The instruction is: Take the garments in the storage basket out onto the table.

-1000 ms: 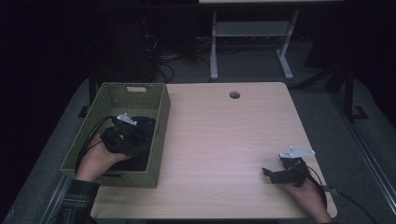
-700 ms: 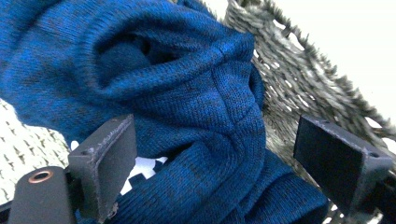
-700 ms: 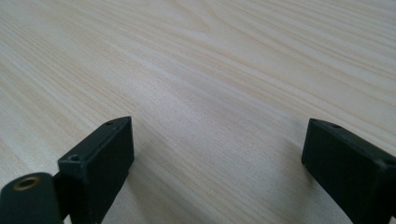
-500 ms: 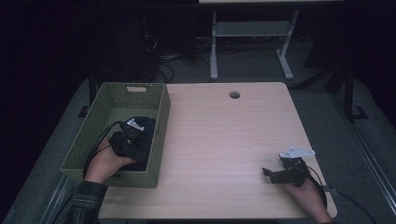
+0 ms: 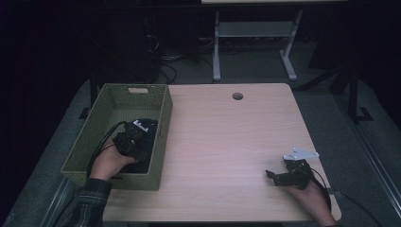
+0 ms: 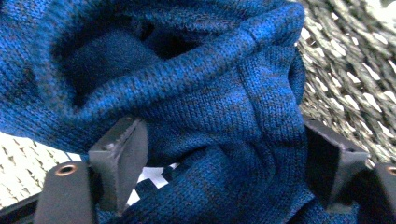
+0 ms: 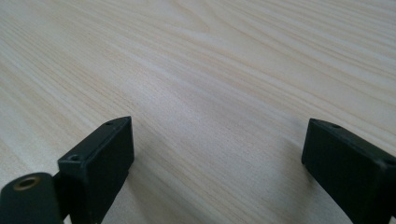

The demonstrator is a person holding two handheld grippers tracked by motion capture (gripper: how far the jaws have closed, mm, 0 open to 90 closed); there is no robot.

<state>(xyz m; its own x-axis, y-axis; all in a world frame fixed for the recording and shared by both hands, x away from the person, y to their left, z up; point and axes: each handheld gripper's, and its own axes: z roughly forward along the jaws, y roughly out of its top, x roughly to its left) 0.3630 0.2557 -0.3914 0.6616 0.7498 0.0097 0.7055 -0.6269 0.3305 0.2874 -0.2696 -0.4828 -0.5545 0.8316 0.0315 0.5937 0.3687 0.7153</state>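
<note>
The left gripper (image 6: 224, 172) has just been closing its jaws, spread around a fold of the blue knit garment (image 6: 187, 93), not yet pinching. The garment lies in the green woven basket (image 5: 106, 101); lifting remains. The right gripper (image 7: 217, 163) rests released on the wooden table (image 5: 227, 142).

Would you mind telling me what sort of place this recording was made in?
Probably a lab or workshop room: a plain wooden desk with a cable hole, loose cables on the grey floor behind, and a white stand in the dim background.

Blue knit fabric (image 6: 196, 107) bunched between two black jaws just closing in, woven basket wall (image 6: 350, 79) behind
</note>
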